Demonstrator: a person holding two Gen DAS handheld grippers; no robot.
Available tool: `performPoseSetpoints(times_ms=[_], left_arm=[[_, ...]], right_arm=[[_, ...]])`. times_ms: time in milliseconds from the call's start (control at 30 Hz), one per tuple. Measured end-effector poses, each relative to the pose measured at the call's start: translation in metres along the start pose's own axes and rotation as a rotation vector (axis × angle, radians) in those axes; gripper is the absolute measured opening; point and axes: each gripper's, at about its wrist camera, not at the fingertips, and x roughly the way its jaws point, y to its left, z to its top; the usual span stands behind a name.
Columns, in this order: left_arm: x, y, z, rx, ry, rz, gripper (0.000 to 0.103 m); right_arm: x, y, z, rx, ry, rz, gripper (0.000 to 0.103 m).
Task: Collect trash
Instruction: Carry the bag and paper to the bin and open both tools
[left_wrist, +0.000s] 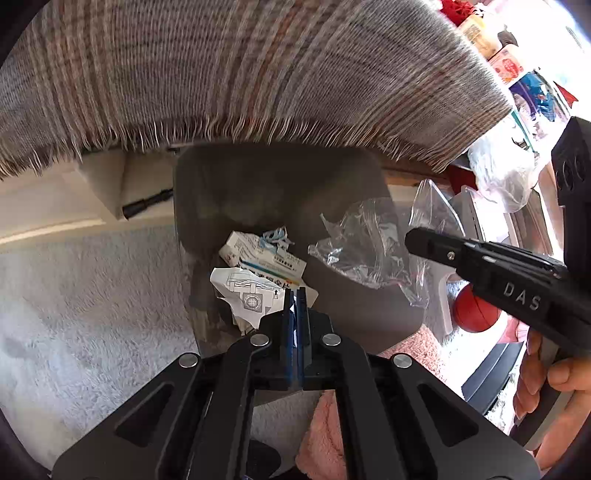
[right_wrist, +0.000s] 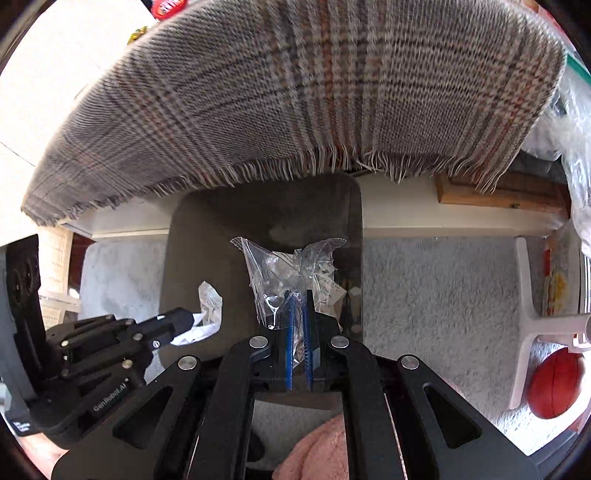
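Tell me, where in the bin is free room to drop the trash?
Free: the bin's far half, under the cloth's fringe, and its right side below the plastic bag. Crowded: the near-left corner, with a box and paper.

Both my wrist cameras are looking steeply down, close above the bin (left_wrist: 280, 192) (right_wrist: 266, 218). Mine on the left is sitting left of it, the right one nearer its middle. Both are sharing the bin and the cloth (left_wrist: 240, 74) (right_wrist: 295, 92) behind it.

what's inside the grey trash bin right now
Inside the grey trash bin: a white medicine box and shredded blue-white paper. The held crumpled paper hides whatever lies beneath.
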Motion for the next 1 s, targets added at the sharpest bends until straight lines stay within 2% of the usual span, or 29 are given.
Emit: performPoseSetpoints(times_ms=[200,267,333,400,467,600,633,667,733,800,1000], left_arm=[[0.009,0.008,0.001,-0.015,0.014,-0.003,0.006],[0.009,0.008,0.0,-0.011,0.017,0.0,0.011],[0.008,0.007,0.0,-0.008,0.016,0.006,0.012],[0.007,0.006,0.0,-0.007,0.014,0.015,0.014],[0.003,0.007,0.0,-0.009,0.007,0.028,0.03],[-0.01,0.005,-0.002,-0.004,-0.026,0.066,0.05],[-0.013,0.004,-0.002,-0.001,-0.033,0.071,0.059],[-0.016,0.003,-0.003,0.003,-0.04,0.078,0.067],[-0.023,-0.001,-0.006,0.014,-0.056,0.091,0.076],[-0.029,-0.004,-0.007,0.021,-0.068,0.086,0.08],[-0.046,-0.016,-0.014,0.056,-0.095,0.048,0.084]], right_arm=[[0.012,0.0,0.004,0.02,0.032,0.013,0.01],[0.016,0.0,0.005,0.025,0.046,0.015,0.021],[0.018,-0.001,0.006,0.034,0.049,0.019,0.027],[0.016,-0.001,0.005,0.037,0.044,0.017,0.029],[0.011,-0.003,0.005,0.039,0.038,0.016,0.044],[-0.002,-0.009,0.005,0.051,0.004,0.01,0.058],[-0.006,-0.01,0.005,0.055,-0.007,0.001,0.063],[-0.009,-0.011,0.004,0.057,-0.016,-0.006,0.07],[-0.017,-0.014,0.003,0.068,-0.037,-0.017,0.083],[-0.027,-0.018,0.002,0.084,-0.062,-0.016,0.088],[-0.048,-0.024,0.001,0.105,-0.106,-0.005,0.089]])
